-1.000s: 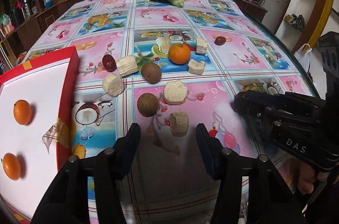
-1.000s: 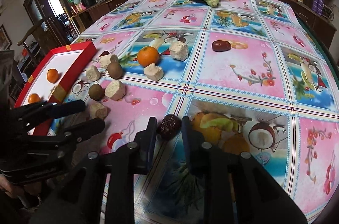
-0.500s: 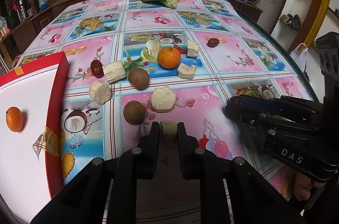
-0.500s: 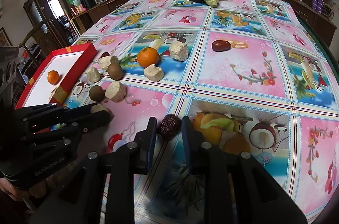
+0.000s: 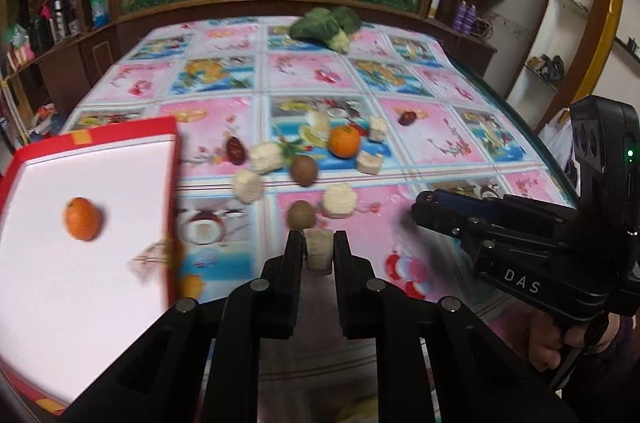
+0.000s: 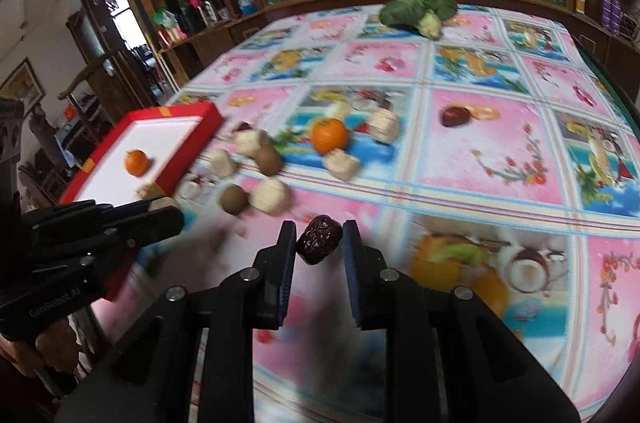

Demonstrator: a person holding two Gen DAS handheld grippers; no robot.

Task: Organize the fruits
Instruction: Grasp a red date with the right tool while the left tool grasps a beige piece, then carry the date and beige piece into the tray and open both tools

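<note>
Grippers both grip: left gripper [image 5: 317,248] pinches a pale chunk [image 5: 318,252], right gripper [image 6: 319,240] a dark date [image 6: 319,239].

Your left gripper [image 5: 318,249] reaches forward with its two black fingers nearly parallel, closed tight on a pale cut chunk [image 5: 318,252] pinched between the tips. Your right gripper [image 6: 320,237] points the same way, its fingers clamped on a dark wrinkled date [image 6: 319,239] held at the very ends of the pads. Seen from the left wrist, the right tool sits just to the right, angled inward, with your right hand [image 5: 560,341] wrapped around its handle. From the right wrist, your left hand [image 6: 52,345] grips its handle at lower left.
</note>
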